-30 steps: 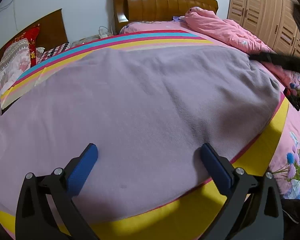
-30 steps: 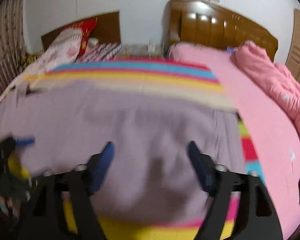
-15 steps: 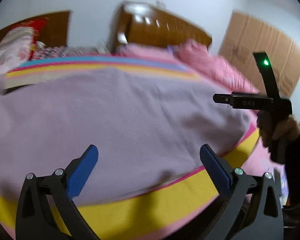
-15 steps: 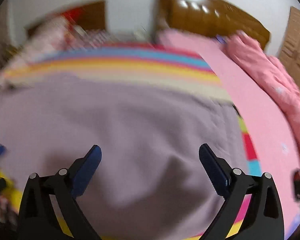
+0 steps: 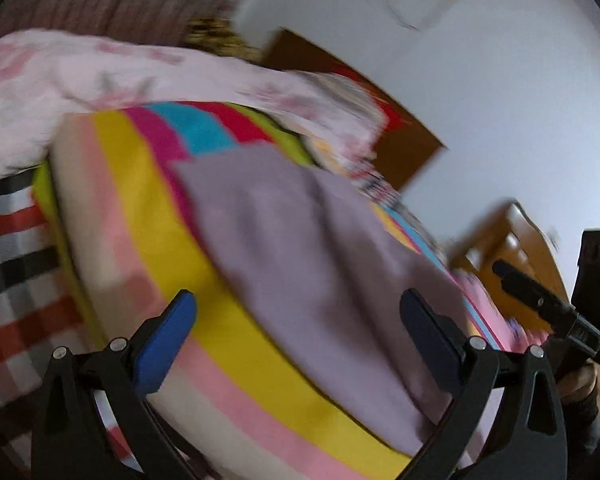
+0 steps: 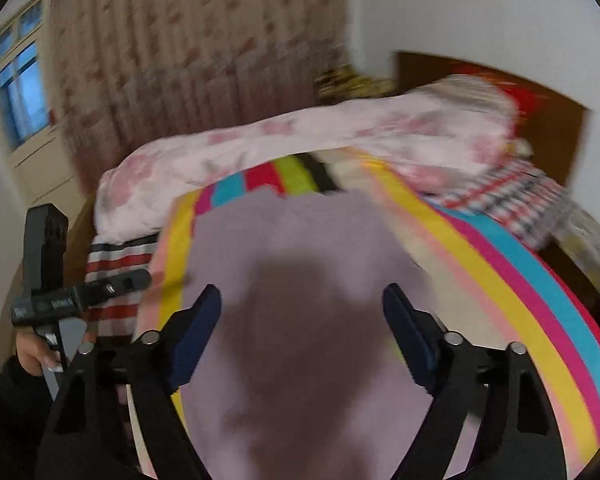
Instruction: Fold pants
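Both wrist cameras look down closely over the lilac pants (image 5: 300,240) (image 6: 300,264) on the striped blanket (image 5: 148,200) (image 6: 500,280), facing the floral quilt (image 5: 140,72) (image 6: 340,136).

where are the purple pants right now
The purple pants lie spread on the rainbow-striped blanket on the bed, filling the middle of the right wrist view under the open right gripper, with the pink floral quilt beyond.

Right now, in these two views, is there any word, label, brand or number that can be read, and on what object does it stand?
None can be read.
Left wrist view: the black bar of the other handheld device carries small pale marks, too blurred to read.
Right wrist view: the black bar of the device held at the left carries a pale printed label, also too small and blurred to read.
The pants and striped blanket show no text.
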`<state>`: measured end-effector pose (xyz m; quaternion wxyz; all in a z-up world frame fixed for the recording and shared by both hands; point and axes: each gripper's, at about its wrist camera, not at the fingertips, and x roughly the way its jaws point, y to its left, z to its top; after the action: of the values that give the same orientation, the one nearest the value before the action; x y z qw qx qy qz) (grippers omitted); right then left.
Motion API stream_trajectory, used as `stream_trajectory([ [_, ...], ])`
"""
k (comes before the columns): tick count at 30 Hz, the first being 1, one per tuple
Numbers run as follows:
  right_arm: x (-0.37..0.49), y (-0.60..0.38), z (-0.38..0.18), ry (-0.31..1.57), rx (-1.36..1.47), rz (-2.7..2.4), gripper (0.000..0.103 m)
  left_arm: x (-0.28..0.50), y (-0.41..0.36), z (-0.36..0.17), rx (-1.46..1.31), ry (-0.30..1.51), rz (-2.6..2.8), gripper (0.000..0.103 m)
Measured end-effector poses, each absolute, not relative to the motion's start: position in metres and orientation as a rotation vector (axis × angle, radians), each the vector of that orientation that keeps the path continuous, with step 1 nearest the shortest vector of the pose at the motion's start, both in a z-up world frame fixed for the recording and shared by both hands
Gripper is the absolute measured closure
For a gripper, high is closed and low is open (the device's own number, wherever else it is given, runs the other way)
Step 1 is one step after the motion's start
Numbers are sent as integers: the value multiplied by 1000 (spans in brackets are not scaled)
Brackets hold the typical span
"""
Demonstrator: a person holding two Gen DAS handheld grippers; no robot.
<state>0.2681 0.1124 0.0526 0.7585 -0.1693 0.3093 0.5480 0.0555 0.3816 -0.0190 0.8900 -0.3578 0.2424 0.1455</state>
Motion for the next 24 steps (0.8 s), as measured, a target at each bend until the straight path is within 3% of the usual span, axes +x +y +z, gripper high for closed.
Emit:
stream_trajectory([
  [4, 294, 208, 35, 719, -475, 1295, 42, 76, 427, -34, -828, 528, 340, 3],
  [6, 303, 255, 23, 746, -548, 1312, 55, 90, 443, -38, -828, 547, 380, 6],
  [13, 332, 323, -6, 837, -646, 1321, 65, 119, 480, -46, -827, 587, 422, 16],
  [14, 334, 326, -11, 852, -662, 1317, 68, 123, 482, -51, -824, 601, 426, 16],
  [15, 335, 328, -18, 863, -682, 1320, 78, 126, 483, -52, -811, 604, 429, 16],
  [16, 334, 327, -21, 857, -690, 1334, 79, 129, 482, -51, -787, 607, 440, 25],
  [17, 330, 324, -21, 825, -690, 1351, 84, 129, 481, -51, -769, 612, 452, 41],
  [18, 327, 321, -20, 801, -689, 1359, 87, 129, 479, -50, -746, 619, 468, 79],
  [19, 325, 316, -13, 771, -669, 1363, 90, 128, 479, -49, -749, 617, 452, 98],
  [24, 327, 323, 3, 735, -626, 1344, 91, 121, 478, -26, -694, 540, 457, 98],
])
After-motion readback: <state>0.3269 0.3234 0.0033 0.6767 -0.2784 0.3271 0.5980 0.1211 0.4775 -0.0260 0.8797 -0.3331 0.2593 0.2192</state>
